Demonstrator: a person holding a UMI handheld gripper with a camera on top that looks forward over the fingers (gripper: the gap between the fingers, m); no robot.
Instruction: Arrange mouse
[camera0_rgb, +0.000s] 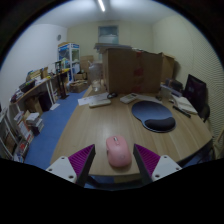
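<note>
Pink and rounded, a small plastic computer mouse sits on the near edge of a light wooden counter, directly between the two fingers of the tongs. The tongs are open: their magenta pads stand off to either side of the mouse with a visible gap on each, so nothing is gripped yet, and the mouse rests on the counter by its own weight.

Judging by its look, the mouse should be light and rigid, with a smooth, curved shell that could slip if pinched high on the dome. The safer hold would likely be low across its two long sides, where the shell is nearly vertical.

Farther along the counter, to the right, lies a dark round mouse mat, a probable destination. Beyond it are papers and a dark monitor. Behind the counter stand large brown cardboard boxes, and shelves line the left wall above a blue floor.
</note>
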